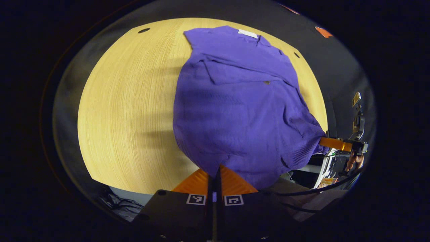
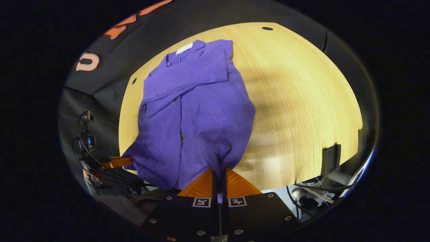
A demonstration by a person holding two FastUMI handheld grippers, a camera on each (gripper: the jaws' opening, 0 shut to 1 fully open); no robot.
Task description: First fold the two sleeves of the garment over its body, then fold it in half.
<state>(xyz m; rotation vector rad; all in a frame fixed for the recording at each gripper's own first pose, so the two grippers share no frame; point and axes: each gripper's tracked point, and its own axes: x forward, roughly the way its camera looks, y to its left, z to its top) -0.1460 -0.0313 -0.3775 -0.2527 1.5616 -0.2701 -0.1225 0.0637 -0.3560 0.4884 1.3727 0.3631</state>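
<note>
Both grippers sit at the near edge of the wooden table [image 1: 127, 111], each one's fingers closed together on the near hem of the purple garment [image 1: 235, 111]. The left gripper [image 1: 215, 173] pinches one hem corner, the right gripper [image 2: 219, 174] the other, lifting that edge. The garment's far part lies on the table, sleeves folded across its body. A hand [image 1: 356, 161] behind the right gripper is partly hidden by cables.

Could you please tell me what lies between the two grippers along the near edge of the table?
The purple shirt's hem spans it: the left gripper pinches one bottom corner, the right gripper the other, seen in both gripper views.
</note>
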